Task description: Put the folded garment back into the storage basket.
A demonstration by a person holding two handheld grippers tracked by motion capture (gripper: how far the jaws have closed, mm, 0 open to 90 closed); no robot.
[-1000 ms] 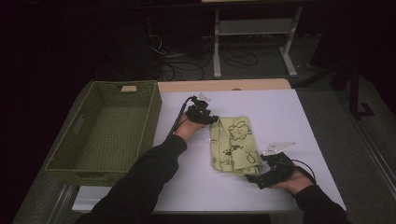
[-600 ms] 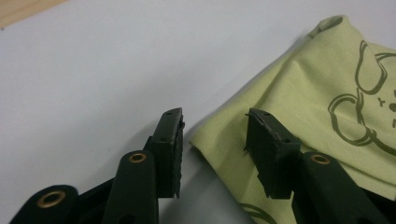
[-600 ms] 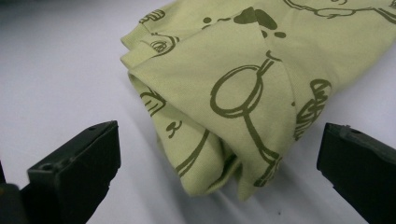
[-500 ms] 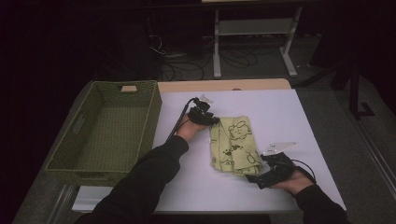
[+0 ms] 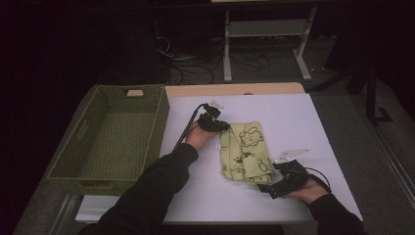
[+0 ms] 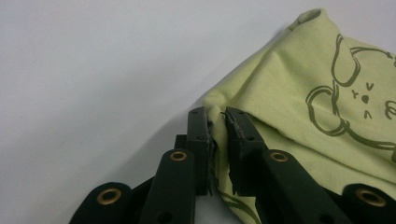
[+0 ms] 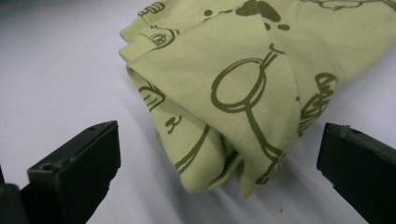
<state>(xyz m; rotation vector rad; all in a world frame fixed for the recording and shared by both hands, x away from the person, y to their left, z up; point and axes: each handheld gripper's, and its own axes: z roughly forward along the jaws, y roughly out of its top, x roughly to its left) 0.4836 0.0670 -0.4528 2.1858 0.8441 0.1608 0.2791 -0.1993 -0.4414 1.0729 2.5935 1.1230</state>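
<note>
A: From the high view, where does everything sit?

B: The folded green cloth (image 5: pixel 245 152) lies on the white bench (image 5: pixel 303 117), right of the woven basket (image 5: pixel 112 137). The left hand (image 5: pixel 198 136) reaches forward from a dark sleeve (image 5: pixel 151 191), its left gripper (image 5: pixel 219 124) at the cloth's far left corner. The right hand (image 5: pixel 308 190) rests near the bench's front edge, and its right gripper (image 5: pixel 266 186) points left at the cloth's near right corner.

A: And in the left gripper view?

B: The left gripper (image 6: pixel 218 122) has just been closing; its jaws now stand nearly together, clamped on a pinch of the cloth (image 6: pixel 299 88) at its corner. The gripper lies low, close to the bench (image 6: pixel 93 70).

A: The right gripper view?

B: The right gripper (image 7: pixel 219 154) has its jaws wide apart, one on each side of the cloth's (image 7: pixel 243 84) folded corner, not touching it. The corner lies on the bench (image 7: pixel 56 70) between them.
</note>
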